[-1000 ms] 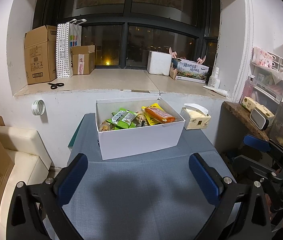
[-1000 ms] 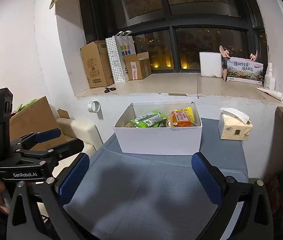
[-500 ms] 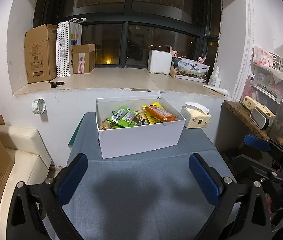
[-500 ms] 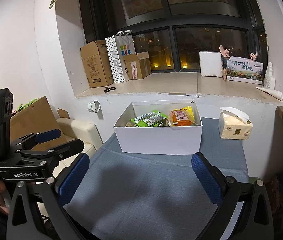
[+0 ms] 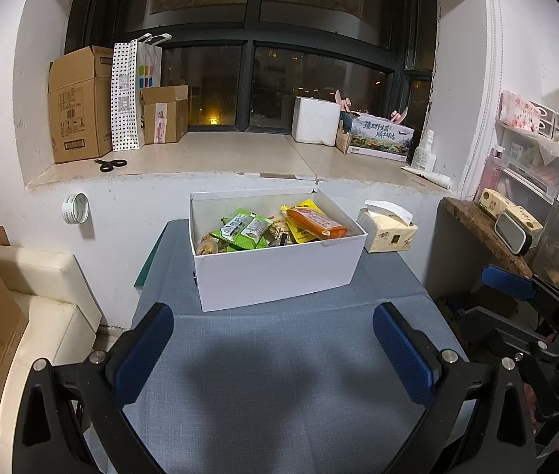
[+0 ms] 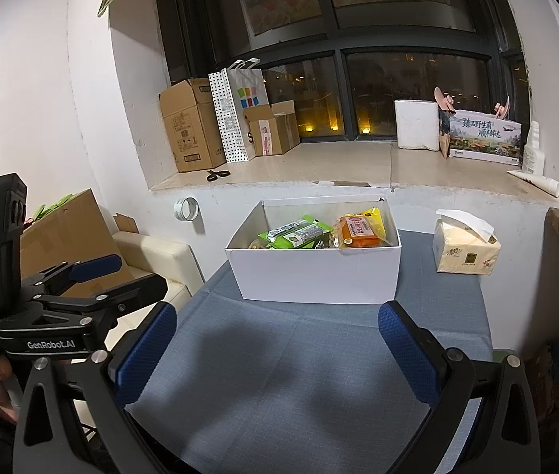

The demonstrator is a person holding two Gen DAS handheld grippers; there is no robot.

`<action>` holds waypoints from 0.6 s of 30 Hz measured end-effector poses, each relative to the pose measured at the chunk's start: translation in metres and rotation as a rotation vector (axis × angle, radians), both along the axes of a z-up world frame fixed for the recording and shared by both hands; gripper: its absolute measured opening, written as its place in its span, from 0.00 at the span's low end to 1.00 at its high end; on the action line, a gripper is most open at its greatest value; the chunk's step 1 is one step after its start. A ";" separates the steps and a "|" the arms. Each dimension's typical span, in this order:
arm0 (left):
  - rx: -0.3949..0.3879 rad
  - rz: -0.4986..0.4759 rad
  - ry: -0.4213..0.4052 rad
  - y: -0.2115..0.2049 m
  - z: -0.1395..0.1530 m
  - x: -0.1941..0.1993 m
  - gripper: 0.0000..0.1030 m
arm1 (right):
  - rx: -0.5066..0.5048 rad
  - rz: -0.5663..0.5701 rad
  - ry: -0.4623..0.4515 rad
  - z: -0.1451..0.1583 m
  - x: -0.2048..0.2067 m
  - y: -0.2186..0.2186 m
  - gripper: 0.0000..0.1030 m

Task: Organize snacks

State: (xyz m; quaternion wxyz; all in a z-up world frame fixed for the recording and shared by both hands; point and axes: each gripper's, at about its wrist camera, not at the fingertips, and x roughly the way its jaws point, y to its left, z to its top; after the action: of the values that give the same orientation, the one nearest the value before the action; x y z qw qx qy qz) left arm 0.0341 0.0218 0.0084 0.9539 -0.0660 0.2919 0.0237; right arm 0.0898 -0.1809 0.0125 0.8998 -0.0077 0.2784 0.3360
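A white open box (image 5: pixel 279 272) stands at the far middle of the blue-grey table (image 5: pixel 279 375); it also shows in the right wrist view (image 6: pixel 319 276). It holds several snack packets: green ones (image 5: pixel 245 229), a yellow one and an orange one (image 5: pixel 317 221). My left gripper (image 5: pixel 273 351) is open and empty, well short of the box. My right gripper (image 6: pixel 277 353) is open and empty, also short of the box. Each gripper appears in the other's view, at the right edge (image 5: pixel 532 316) and the left edge (image 6: pixel 74 300).
A tissue box (image 5: pixel 388 229) sits right of the white box. Behind is a windowsill with cardboard boxes (image 5: pixel 78 106), a dotted bag, scissors (image 5: pixel 111 164) and a printed carton. A cream seat (image 5: pixel 38 300) is left of the table, a cluttered shelf right.
Both views have barely shifted. Both grippers stay open and the box and snacks have not moved.
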 end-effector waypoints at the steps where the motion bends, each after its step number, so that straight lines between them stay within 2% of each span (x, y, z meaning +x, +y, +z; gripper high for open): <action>1: 0.000 0.000 0.000 0.000 0.000 0.000 1.00 | 0.000 0.001 0.000 0.000 0.000 0.000 1.00; 18: -0.001 -0.004 0.011 0.001 -0.001 0.002 1.00 | -0.001 0.004 0.003 -0.001 -0.001 0.001 1.00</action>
State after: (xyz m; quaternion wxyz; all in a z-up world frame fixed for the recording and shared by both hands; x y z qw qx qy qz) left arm 0.0361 0.0229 0.0073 0.9522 -0.0658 0.2973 0.0222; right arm 0.0889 -0.1799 0.0116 0.8987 -0.0081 0.2799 0.3374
